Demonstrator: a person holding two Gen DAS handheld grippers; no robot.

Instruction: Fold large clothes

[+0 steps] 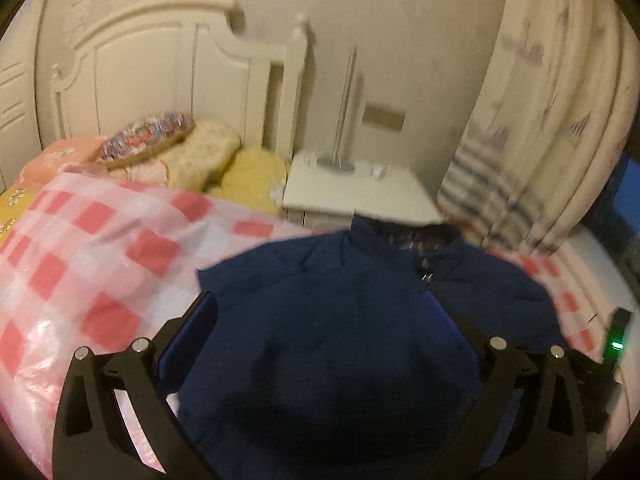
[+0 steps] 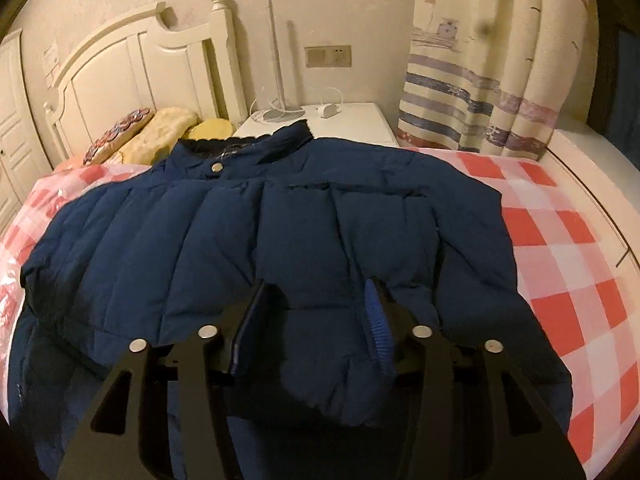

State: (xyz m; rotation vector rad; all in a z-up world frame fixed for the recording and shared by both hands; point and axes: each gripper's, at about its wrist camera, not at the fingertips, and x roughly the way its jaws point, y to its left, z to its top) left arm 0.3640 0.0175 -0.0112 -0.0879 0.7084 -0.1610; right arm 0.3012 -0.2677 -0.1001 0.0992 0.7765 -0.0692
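A navy puffer jacket [image 2: 256,232] lies on the bed's pink-and-white checked cover [image 2: 560,240], collar toward the headboard. In the right wrist view my right gripper [image 2: 320,300] is partly closed with a bulge of the jacket's lower front between its blue-padded fingers [image 2: 378,320]. In the left wrist view the jacket [image 1: 340,320] fills the space between the fingers of my left gripper [image 1: 320,304], which stands wide open over the fabric. The checked cover [image 1: 100,248] stretches to the left.
A white headboard [image 2: 132,64] and pillows [image 2: 160,136] are at the far end. A white nightstand [image 2: 348,120] with a lamp base and charger stands beside the bed. A striped curtain [image 2: 480,80] hangs at the right. A device with a green light [image 1: 616,344] sits at the right edge.
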